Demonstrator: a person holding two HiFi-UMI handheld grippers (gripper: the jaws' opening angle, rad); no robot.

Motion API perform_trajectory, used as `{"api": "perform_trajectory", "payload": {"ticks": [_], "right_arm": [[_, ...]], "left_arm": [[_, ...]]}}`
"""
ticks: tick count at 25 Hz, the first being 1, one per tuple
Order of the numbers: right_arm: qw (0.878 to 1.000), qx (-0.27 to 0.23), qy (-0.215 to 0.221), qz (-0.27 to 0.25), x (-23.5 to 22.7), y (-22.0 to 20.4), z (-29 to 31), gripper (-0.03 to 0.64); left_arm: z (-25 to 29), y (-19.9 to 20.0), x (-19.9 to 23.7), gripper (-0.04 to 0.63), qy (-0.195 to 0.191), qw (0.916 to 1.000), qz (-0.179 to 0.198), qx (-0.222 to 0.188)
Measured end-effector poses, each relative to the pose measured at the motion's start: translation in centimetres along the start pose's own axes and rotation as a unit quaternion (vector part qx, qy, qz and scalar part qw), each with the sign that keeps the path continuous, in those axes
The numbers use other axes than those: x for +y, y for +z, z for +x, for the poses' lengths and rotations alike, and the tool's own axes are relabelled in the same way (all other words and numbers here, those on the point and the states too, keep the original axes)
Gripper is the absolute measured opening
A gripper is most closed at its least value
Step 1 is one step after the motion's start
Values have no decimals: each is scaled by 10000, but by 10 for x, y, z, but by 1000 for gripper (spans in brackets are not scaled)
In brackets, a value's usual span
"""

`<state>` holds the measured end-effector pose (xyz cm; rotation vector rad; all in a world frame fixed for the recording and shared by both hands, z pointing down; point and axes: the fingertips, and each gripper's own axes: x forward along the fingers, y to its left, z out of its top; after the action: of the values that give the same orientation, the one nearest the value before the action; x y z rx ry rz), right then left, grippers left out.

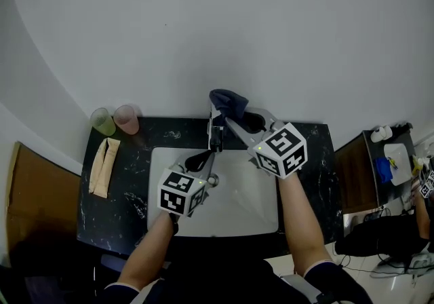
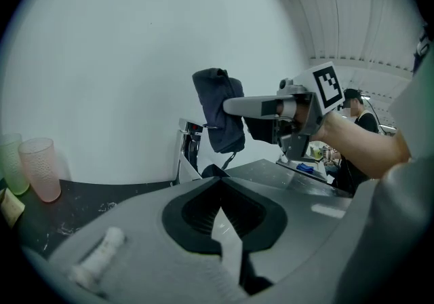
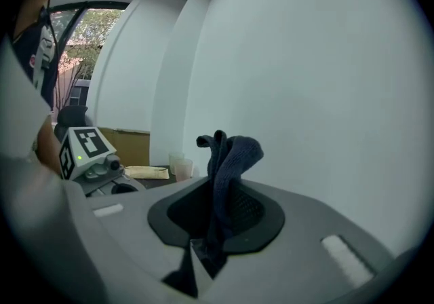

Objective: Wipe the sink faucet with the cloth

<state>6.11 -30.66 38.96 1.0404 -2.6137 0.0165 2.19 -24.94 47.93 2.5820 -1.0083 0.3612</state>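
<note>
**A:** Where is the cloth, and who has it?

**B:** The right gripper (image 1: pixel 226 117) has it. Its fingers are closed to a narrow gap on the dark blue cloth (image 1: pixel 228 100), which bunches up past the tips and trails down between them.

**A:** And the faucet?

**B:** The faucet (image 1: pixel 215 134) stands upright at the middle of the back rim of the sink (image 1: pixel 155 187), which is set in the black table (image 1: pixel 115 209). Its spout reaches forward over the basin. In the head view the cloth sits just past the faucet's top. In the left gripper view it hangs above the top and a little to the right. It looks close, but I can't tell whether it is touching.

**A:** So which way does the wipe go?

**B:** My guess is down and slightly left onto the top, then along the upright body, since that is the long axis.

**A:** What about the left hand?

**B:** The left gripper (image 1: pixel 201 159) is low over the basin in front of the faucet and points at it. Its fingers are pressed together with nothing between them. The right hand is nearer the top, and it is the one with the cloth.

**A:** Is anything in the way?

**B:** No. The two cups (image 1: pixel 115 120) are well off to the left.
</note>
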Motion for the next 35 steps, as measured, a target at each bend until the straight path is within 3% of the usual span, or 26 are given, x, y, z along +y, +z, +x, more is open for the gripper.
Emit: {"api": "perform_trajectory", "payload": {"ticks": [11, 19, 35], "right_arm": [[9985, -212, 170, -473, 19, 41, -11, 69], [9984, 247, 400, -303, 10, 9, 26, 67], [9976, 482, 299, -388, -34, 9, 60, 69]], "left_arm": [[1, 1, -2, 2, -67, 10000, -31, -31], [0, 1, -2, 2, -95, 9999, -100, -36], [1, 1, -1, 2, -51, 10000, -1, -47]]}}
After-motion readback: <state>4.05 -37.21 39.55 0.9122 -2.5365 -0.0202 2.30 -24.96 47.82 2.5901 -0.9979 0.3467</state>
